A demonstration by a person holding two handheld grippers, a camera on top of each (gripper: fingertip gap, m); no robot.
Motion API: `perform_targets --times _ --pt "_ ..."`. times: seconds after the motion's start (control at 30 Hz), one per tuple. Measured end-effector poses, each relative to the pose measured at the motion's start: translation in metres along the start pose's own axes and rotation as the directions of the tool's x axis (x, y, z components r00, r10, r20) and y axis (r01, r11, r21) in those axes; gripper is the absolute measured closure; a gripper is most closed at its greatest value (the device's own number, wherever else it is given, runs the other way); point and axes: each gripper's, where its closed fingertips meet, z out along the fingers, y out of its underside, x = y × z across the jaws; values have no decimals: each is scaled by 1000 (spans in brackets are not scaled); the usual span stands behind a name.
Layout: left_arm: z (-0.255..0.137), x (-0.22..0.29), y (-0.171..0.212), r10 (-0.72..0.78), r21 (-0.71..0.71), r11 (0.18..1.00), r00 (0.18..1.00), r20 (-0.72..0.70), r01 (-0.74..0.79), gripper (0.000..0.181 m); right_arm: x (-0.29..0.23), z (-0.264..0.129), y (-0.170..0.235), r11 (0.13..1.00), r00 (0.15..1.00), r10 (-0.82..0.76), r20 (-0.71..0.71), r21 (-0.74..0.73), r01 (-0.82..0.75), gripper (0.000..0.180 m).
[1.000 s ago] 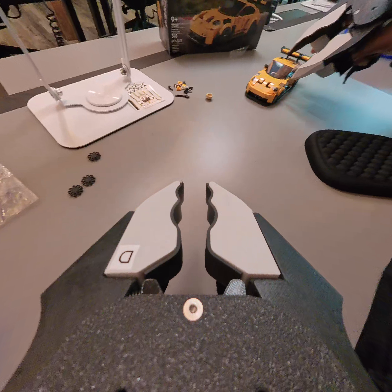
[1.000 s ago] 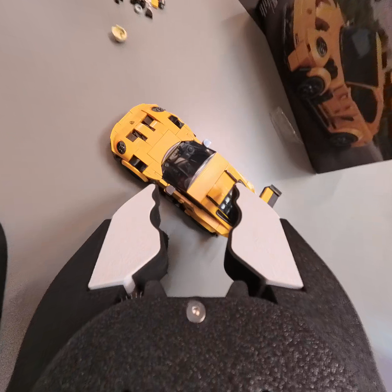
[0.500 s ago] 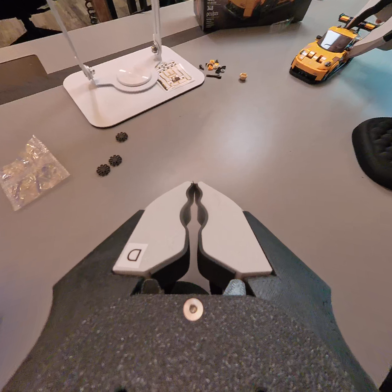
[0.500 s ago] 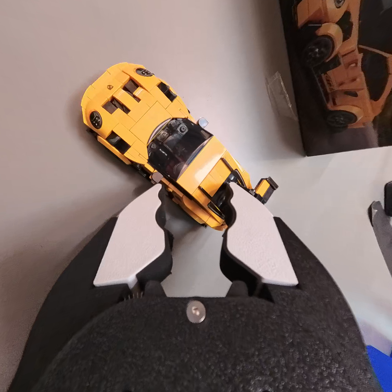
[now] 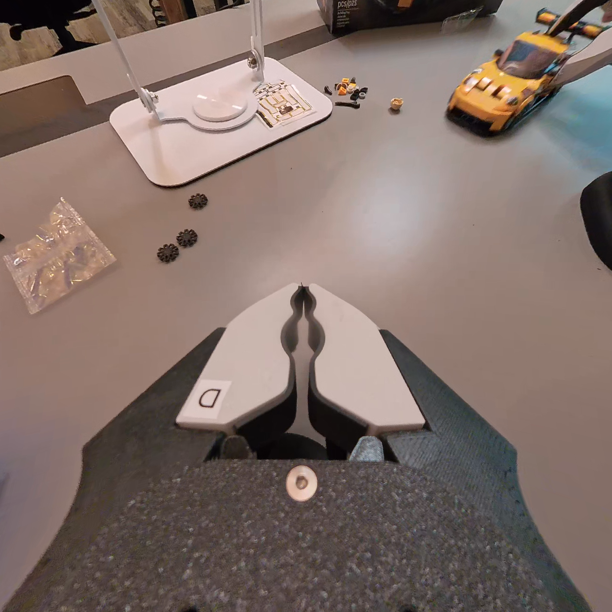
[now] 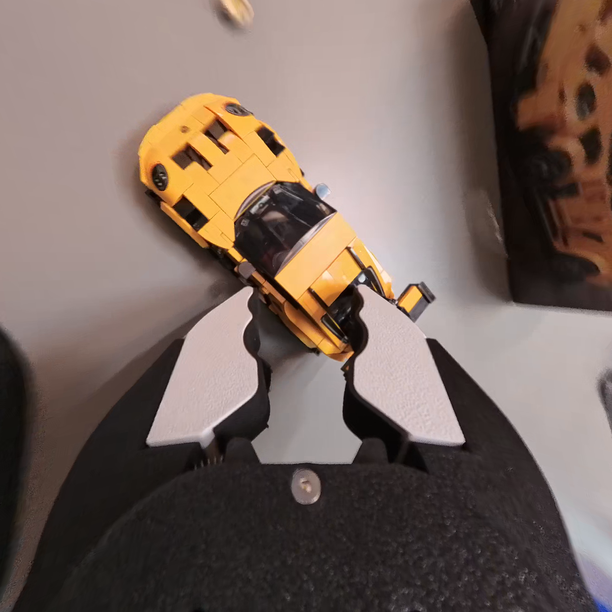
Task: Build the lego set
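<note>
A built yellow lego car [image 6: 231, 165] stands on the grey table, also seen far right in the left wrist view [image 5: 496, 89]. My right gripper [image 6: 304, 293] is shut on the car's rear, one finger on each side near the rear wing. My left gripper [image 5: 303, 286] is shut and empty, low over the bare table middle. Three black wheel hubs [image 5: 187, 237] lie to its front left. A small pile of loose pieces [image 5: 351, 91] and a tan piece [image 5: 396, 103] lie farther off.
A white stand base [image 5: 198, 145] with a sticker sheet [image 5: 284, 106] sits at the back left. A clear plastic bag [image 5: 56, 255] lies at the left. The set's box [image 6: 563, 149] stands behind the car. A black pad [image 5: 599, 231] is at the right edge. Left tips to right tips: about 40 centimetres. The tan piece [image 5: 396, 103] lies some 15 centimetres from my right tips, 30 centimetres from my left tips. Seen from the right wrist view [image 6: 238, 14] as well.
My left gripper has shut from open and drawn back, so more of the table's left side shows. My right gripper has kept its hold on the car's rear and shifted with it slightly.
</note>
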Motion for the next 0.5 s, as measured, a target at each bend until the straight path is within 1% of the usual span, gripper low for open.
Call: perform_targets --times 0.07,0.13,0.23,0.37,0.5 --pt "0 -1 0 0 0 1000 1000 5 0 181 -20 -7 -36 991 998 31 53 125 -37 127" --pt "0 -2 1 -5 0 1000 1000 5 5 181 -34 -24 -64 965 992 55 115 251 -82 130" --pt "0 -5 2 -14 -3 1000 1000 10 14 181 -53 -49 -89 910 978 87 192 383 -156 134" --pt "0 -9 5 -28 -19 999 999 33 29 181 -91 -69 -104 835 942 141 305 475 -279 141" --pt "-2 -17 9 -50 -38 998 996 70 53 181 -129 -73 -109 815 930 129 345 497 -298 143"
